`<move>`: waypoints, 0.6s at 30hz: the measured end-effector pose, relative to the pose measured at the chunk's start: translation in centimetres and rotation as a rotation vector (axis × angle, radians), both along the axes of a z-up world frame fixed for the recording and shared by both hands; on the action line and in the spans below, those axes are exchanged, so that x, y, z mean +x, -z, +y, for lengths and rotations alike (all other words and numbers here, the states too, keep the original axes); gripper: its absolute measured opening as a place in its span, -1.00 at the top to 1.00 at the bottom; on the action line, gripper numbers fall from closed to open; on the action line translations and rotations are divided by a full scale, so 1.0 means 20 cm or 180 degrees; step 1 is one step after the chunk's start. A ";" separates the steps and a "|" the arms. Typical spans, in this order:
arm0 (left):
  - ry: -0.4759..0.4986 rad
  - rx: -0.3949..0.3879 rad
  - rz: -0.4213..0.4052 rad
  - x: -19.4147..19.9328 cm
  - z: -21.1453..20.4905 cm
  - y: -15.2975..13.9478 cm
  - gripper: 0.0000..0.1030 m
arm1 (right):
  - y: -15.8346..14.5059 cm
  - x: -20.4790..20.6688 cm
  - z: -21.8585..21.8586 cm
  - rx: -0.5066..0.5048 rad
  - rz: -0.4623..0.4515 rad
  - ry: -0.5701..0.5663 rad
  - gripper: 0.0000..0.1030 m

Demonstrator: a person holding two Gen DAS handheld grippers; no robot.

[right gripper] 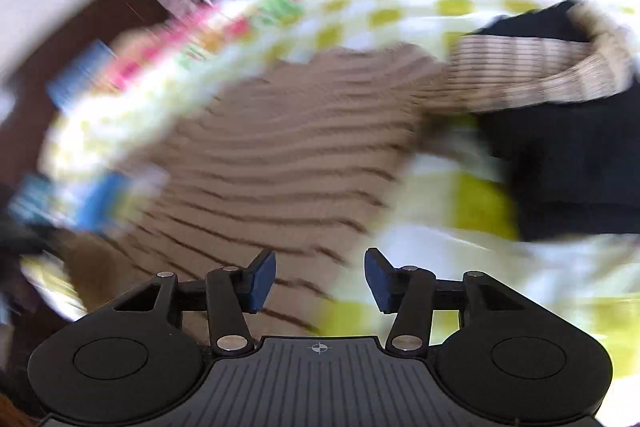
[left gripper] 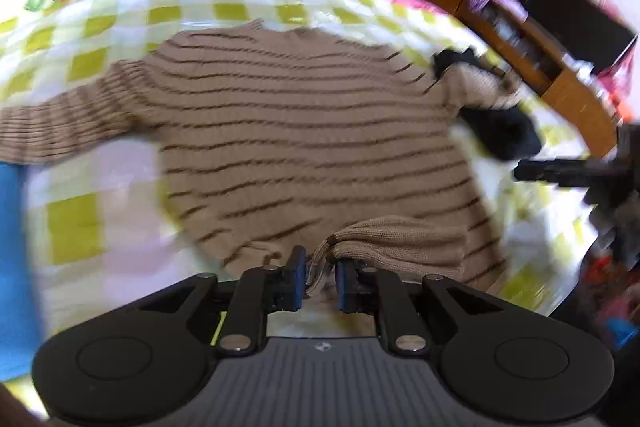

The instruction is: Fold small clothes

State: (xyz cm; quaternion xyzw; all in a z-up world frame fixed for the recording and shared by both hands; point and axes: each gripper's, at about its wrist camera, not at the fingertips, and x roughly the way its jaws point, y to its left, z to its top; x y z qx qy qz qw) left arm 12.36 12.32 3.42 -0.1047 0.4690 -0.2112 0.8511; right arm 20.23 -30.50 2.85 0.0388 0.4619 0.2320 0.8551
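Note:
A tan sweater with dark brown stripes (left gripper: 304, 123) lies spread flat on the checkered bed cover (left gripper: 100, 39), sleeves out to both sides. My left gripper (left gripper: 320, 279) is shut on the sweater's bottom hem, which bunches between the blue pads (left gripper: 298, 281) and is lifted and folded over. In the right wrist view the sweater (right gripper: 280, 147) is blurred; its sleeve (right gripper: 528, 75) lies over a black garment (right gripper: 568, 163). My right gripper (right gripper: 320, 281) is open and empty above the sweater's lower edge.
The black garment (left gripper: 500, 131) lies at the sweater's right side. A wooden shelf unit (left gripper: 532, 55) with a dark screen stands beyond the bed at right. A blue object (left gripper: 12, 267) is at the left edge. The other gripper's dark body (left gripper: 580, 175) shows at right.

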 end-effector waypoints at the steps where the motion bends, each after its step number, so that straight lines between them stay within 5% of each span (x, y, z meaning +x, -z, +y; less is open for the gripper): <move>1: 0.0044 -0.0076 -0.0073 0.03 -0.05 0.00 0.45 | -0.01 -0.02 -0.01 -0.0285 -0.0193 0.0159 0.02; 4: 0.0211 -0.0200 -0.0307 0.18 -0.26 0.01 0.40 | -0.08 0.01 -0.17 0.0028 -0.0433 0.0908 0.06; 9: 0.0416 -0.0523 -0.0446 0.49 -0.67 0.06 0.33 | -0.16 0.29 -0.39 -0.0196 -0.0951 0.1912 0.05; 13: 0.0533 -0.0581 -0.0724 0.66 -0.97 0.03 0.31 | -0.10 0.55 -0.64 0.0014 -0.0847 0.2357 0.01; 18: 0.0727 -0.0423 -0.0835 0.80 -1.26 0.05 0.23 | 0.07 0.80 -0.82 0.0598 -0.0429 0.2421 -0.01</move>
